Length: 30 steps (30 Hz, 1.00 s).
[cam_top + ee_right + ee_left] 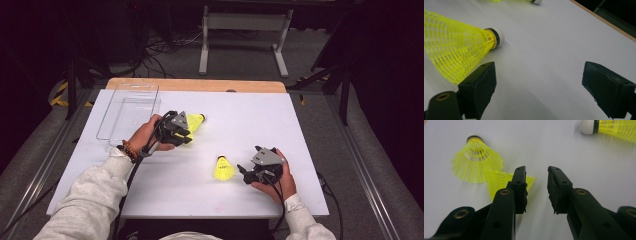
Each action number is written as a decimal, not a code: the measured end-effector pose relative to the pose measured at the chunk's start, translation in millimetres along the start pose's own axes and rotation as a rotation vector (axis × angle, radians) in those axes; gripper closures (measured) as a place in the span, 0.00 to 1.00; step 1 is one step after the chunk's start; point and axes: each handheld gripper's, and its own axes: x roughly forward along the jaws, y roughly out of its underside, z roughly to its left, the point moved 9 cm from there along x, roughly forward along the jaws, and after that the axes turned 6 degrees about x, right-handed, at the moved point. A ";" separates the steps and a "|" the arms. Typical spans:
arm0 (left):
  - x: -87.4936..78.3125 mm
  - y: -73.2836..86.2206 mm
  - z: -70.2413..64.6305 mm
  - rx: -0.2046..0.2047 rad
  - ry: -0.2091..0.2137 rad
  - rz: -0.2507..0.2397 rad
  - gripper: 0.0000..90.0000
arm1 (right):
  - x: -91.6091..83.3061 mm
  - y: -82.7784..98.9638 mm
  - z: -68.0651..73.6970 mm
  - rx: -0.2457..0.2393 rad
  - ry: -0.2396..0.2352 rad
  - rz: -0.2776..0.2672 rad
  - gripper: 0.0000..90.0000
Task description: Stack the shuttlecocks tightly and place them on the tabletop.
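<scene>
1. Working over a white table (165,185), a person is holding a two-jaw tool in each hand, with yellow shuttlecocks lying on the surface and a clear plastic tray (131,107) at the far left.
2. Left gripper (184,134) is hovering just beside the far shuttlecock (196,121); in the left gripper view its jaws are standing partly apart with bare table between them, gripping nothing. A yellow skirt (475,165) is lying just left of the left jaw, partly behind it, apparently nested with a second skirt; another shuttlecock (614,127) is lying at the upper right.
3. Right gripper (243,172) is resting near the near shuttlecock (224,168), jaws spread wide and empty; in the right gripper view that shuttlecock (456,45) is lying on its side just outside the left jaw, cork pointing away.
4. Judged step: lining up for a pick, presumably for the tray.
5. Next move calls for shifting each tool sideways until a skirt is sitting between the pads, then closing gently, since the mesh will likely deform.
</scene>
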 end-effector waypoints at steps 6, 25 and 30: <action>-3.0 0.1 -3.3 0.004 -0.006 -0.040 0.76 | 1.0 -0.1 1.3 0.001 -0.003 0.001 0.15; 21.2 -14.2 3.0 -0.018 0.018 -0.009 0.80 | 1.0 1.8 2.4 -0.014 -0.012 0.013 0.15; 21.2 -9.4 -2.1 -0.021 0.026 -0.004 0.79 | 1.2 2.2 1.8 -0.011 -0.012 0.014 0.15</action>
